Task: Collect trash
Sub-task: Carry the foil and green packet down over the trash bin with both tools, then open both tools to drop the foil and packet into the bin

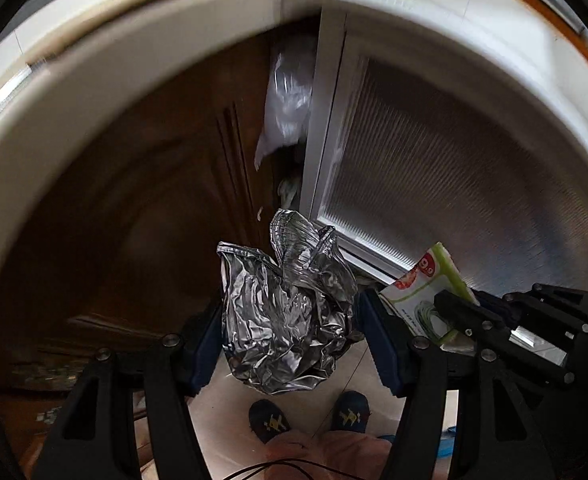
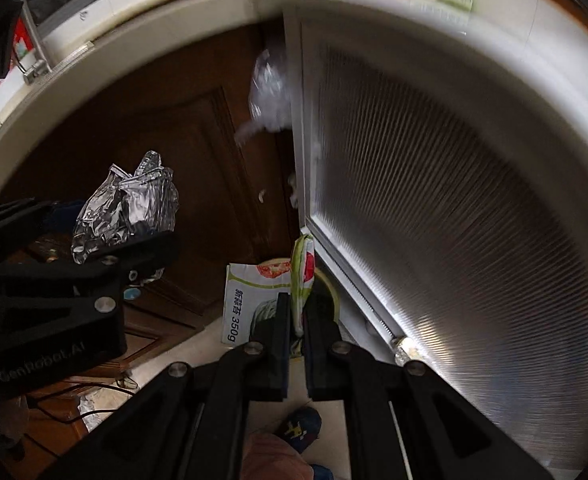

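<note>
Two claws appear in the left wrist view. The left claw (image 1: 289, 320) is clamped on a crumpled silver foil bag (image 1: 285, 312), pressed between its blue pads (image 1: 378, 332) above the tiled floor (image 1: 229, 412). The right claw (image 1: 460, 326) sits at the right edge, gripping a green and white food packet (image 1: 422, 284). A white counter edge (image 1: 133, 44) curves overhead, with a ribbed glass cabinet door (image 1: 454, 184) and a dark wooden door (image 1: 141, 200) beneath it. Two dark slippers (image 1: 269, 420) show below.

Right wrist view: the right claw (image 2: 296, 320) is clenched on the folded food packet (image 2: 253, 300), which hangs close to the cabinet door (image 2: 454, 200). The left claw (image 2: 105, 236) holds the foil bag (image 2: 125, 208) at the left, well apart from the packet.
</note>
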`<state>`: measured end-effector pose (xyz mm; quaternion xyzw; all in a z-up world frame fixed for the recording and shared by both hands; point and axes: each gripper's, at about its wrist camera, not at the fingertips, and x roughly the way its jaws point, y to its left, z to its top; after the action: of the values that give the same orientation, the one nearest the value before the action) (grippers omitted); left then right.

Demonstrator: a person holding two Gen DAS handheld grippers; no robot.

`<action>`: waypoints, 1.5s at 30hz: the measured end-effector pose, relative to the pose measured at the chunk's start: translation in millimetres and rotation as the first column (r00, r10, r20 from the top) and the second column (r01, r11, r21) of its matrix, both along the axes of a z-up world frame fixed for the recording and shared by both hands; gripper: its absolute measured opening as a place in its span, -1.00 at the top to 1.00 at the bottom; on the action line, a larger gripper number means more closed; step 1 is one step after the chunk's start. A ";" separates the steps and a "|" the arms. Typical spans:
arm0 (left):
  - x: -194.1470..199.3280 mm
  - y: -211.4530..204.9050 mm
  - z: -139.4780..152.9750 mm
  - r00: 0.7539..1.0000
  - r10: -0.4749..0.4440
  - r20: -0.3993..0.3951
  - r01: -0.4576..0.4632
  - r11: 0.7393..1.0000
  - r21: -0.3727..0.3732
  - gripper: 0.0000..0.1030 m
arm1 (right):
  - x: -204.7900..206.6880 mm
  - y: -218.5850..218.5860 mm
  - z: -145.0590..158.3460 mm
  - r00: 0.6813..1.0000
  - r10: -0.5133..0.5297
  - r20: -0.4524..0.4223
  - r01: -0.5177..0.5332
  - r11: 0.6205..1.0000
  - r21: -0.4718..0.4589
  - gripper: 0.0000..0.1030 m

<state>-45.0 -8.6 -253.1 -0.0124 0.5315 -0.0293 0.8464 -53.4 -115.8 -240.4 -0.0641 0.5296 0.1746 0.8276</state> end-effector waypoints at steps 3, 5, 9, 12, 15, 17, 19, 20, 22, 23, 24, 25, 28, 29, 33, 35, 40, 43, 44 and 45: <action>5.2 -1.0 -23.8 1.000 0.008 -0.012 -0.008 1.000 -0.024 -0.22 | 6.7 1.1 -26.0 1.000 -0.015 -0.016 0.015 1.000 -0.006 0.90; 10.0 -1.5 -41.2 1.000 0.006 -0.016 -0.007 0.999 -0.033 -0.22 | 10.9 1.9 -41.3 0.999 -0.025 -0.021 0.025 1.000 -0.009 0.90; 16.4 -3.6 -74.4 1.000 -0.012 -0.015 0.011 0.999 -0.036 -0.22 | 23.6 1.8 -82.4 0.998 -0.057 -0.039 0.057 0.998 -0.012 0.90; 24.8 -6.1 -99.0 1.000 -0.018 -0.023 0.018 1.000 -0.016 -0.22 | 32.2 3.3 -108.6 0.996 -0.071 -0.054 0.071 0.997 -0.007 0.90; 36.3 -4.5 -118.4 0.999 -0.020 -0.032 0.020 1.000 -0.006 -0.23 | 40.5 4.7 -130.6 0.995 -0.079 -0.064 0.079 0.997 -0.004 0.90; 43.8 -0.2 -129.3 0.999 -0.030 -0.031 0.030 1.000 -0.008 -0.23 | 45.1 6.0 -143.5 0.995 -0.076 -0.065 0.077 0.997 0.002 0.89; 50.3 4.1 -138.5 0.999 -0.041 -0.028 0.041 0.999 0.000 -0.23 | 49.7 7.1 -156.9 0.995 -0.071 -0.074 0.072 0.997 0.005 0.89; 53.8 6.0 -143.3 0.999 -0.047 -0.027 0.047 0.999 -0.002 -0.23 | 49.7 6.2 -162.3 0.994 -0.069 -0.082 0.070 0.997 0.014 0.89; 58.9 8.7 -154.6 0.998 -0.059 -0.033 0.058 0.998 -0.005 -0.23 | 57.4 8.8 -176.0 0.994 -0.061 -0.088 0.063 0.998 0.025 0.88; 60.4 11.0 -157.8 0.997 -0.063 -0.037 0.063 0.998 -0.006 -0.24 | 60.0 10.9 -181.0 0.995 -0.053 -0.087 0.055 0.998 0.030 0.85; 62.8 11.9 -163.4 0.997 -0.068 -0.044 0.068 0.998 -0.003 -0.32 | 62.6 12.7 -186.5 0.995 -0.044 -0.089 0.047 0.998 0.038 0.84; 64.9 12.7 -168.4 0.996 -0.072 -0.052 0.072 0.997 -0.001 -0.43 | 64.8 13.6 -192.4 0.995 -0.041 -0.093 0.046 0.998 0.044 0.84; 64.8 17.6 -175.6 0.995 -0.065 -0.073 0.065 0.998 0.005 -0.90 | 71.8 18.4 -208.0 0.993 -0.038 -0.116 0.044 0.998 0.050 0.69; 65.2 19.4 -177.8 0.996 -0.057 -0.075 0.058 0.998 0.011 -0.90 | 73.1 20.2 -212.6 0.992 -0.034 -0.124 0.041 0.998 0.052 0.61; 69.8 23.8 -187.0 0.994 -0.044 -0.095 0.046 0.999 0.023 -0.97 | 72.6 28.9 -218.8 0.994 -0.015 -0.112 0.020 0.999 0.039 0.46; 68.9 27.0 -189.9 0.994 -0.042 -0.098 0.045 0.999 0.023 -0.97 | 67.8 29.1 -220.7 0.994 -0.021 -0.104 0.025 0.999 0.029 0.39; 67.4 29.2 -190.2 0.994 -0.040 -0.102 0.043 0.999 0.024 -0.98 | 65.4 27.0 -221.0 0.990 -0.069 -0.124 0.071 0.997 0.017 0.24; 65.0 28.5 -187.4 0.994 -0.037 -0.101 0.039 0.999 0.021 -0.98 | 66.7 25.2 -225.3 0.985 -0.097 -0.142 0.101 0.995 0.019 0.23; 66.2 28.0 -188.6 0.994 -0.036 -0.102 0.038 0.999 0.021 -0.98 | 66.6 23.7 -224.6 0.984 -0.106 -0.147 0.110 0.994 0.021 0.23; 66.4 27.2 -187.9 0.994 -0.035 -0.103 0.037 0.999 0.020 -0.98 | 65.9 22.0 -222.4 0.981 -0.117 -0.154 0.122 0.992 0.027 0.23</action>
<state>21.4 18.6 -441.0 0.0050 0.5747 -0.0382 0.8175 12.5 -93.8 -462.8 -0.0038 0.5908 0.1386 0.7948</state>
